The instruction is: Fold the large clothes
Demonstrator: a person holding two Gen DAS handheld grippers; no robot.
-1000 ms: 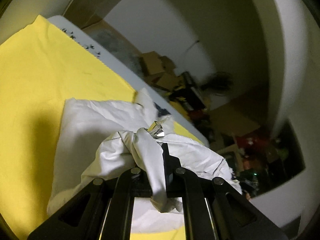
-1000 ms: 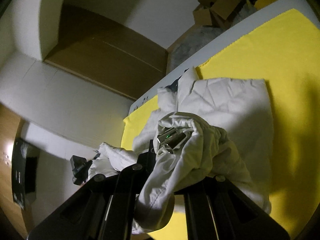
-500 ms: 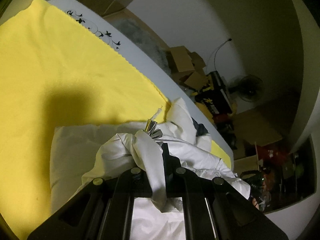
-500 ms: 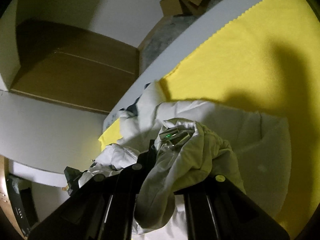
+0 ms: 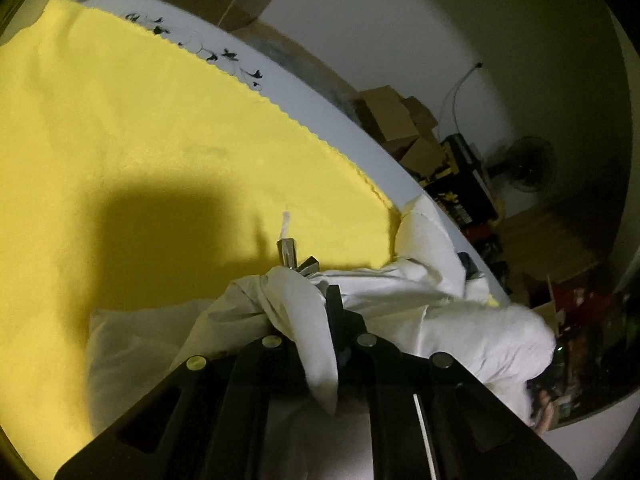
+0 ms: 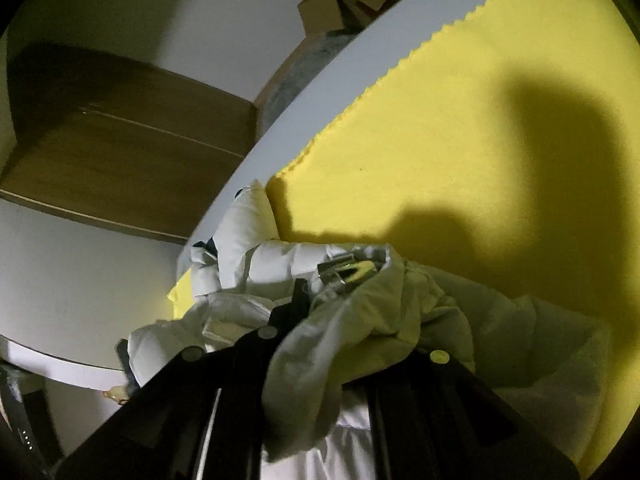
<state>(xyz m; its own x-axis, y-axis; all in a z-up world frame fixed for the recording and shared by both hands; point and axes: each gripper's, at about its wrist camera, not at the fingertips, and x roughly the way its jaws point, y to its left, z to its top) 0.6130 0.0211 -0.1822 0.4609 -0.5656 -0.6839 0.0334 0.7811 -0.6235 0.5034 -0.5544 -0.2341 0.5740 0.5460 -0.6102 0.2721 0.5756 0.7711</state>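
A white padded jacket [image 5: 432, 312] lies bunched on a yellow cloth [image 5: 160, 152] that covers a white table. My left gripper [image 5: 298, 260] is shut on a fold of the jacket, with fabric draped over its fingers. My right gripper [image 6: 348, 272] is shut on another fold of the same jacket [image 6: 384, 320], which hangs over its fingers. A sleeve or collar part [image 6: 244, 228] reaches the table's far edge. Both grippers hold the fabric lifted above the cloth.
The white table edge [image 5: 304, 96] runs along the far side of the cloth. Cardboard boxes [image 5: 392, 120], a fan [image 5: 524, 164] and floor clutter lie beyond it. A brown wooden panel [image 6: 120, 140] stands past the table in the right wrist view.
Both grippers have carried the held jacket folds forward toward the far table edge. More bare yellow cloth now shows ahead, and less flat jacket lies in front of the fingers.
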